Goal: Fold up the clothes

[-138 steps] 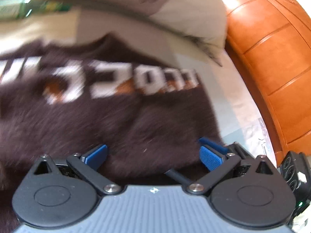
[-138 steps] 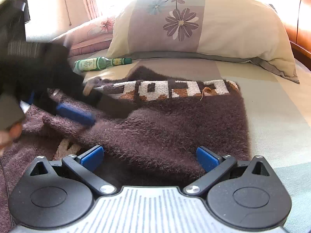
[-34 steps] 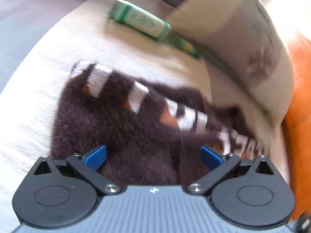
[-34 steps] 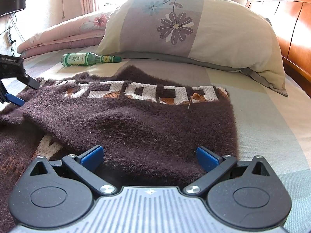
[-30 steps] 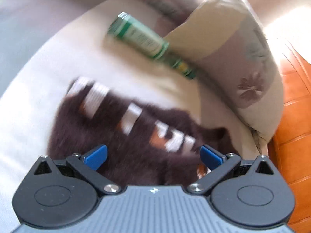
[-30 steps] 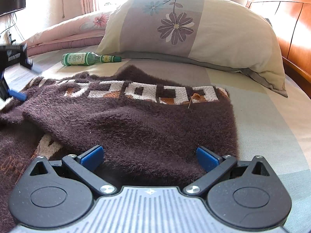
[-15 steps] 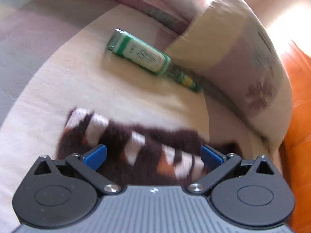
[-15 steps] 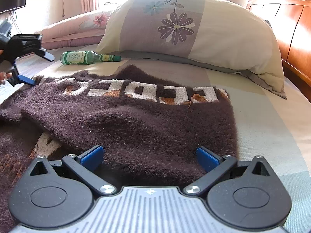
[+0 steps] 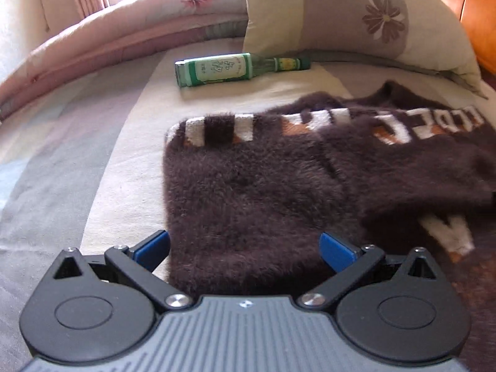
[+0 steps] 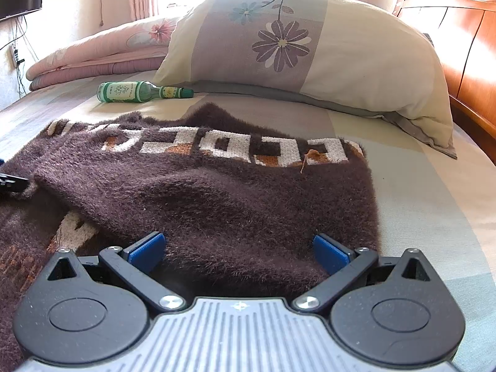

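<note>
A fuzzy dark brown sweater with white and orange letters lies partly folded on the bed. It also shows in the right wrist view, one layer folded over another. My left gripper is open and empty, its blue pads low over the sweater's left edge. My right gripper is open and empty, over the sweater's near right part. A black piece of the left gripper shows at the left edge of the right wrist view.
A green glass bottle lies on the bed sheet behind the sweater, also in the right wrist view. A flowered pillow and a folded pink quilt lie behind. An orange wooden headboard stands at the right.
My left gripper has swung back and down from its view of the bottle onto the sweater's left edge. The right gripper has stayed still. The sweater lies as before.
</note>
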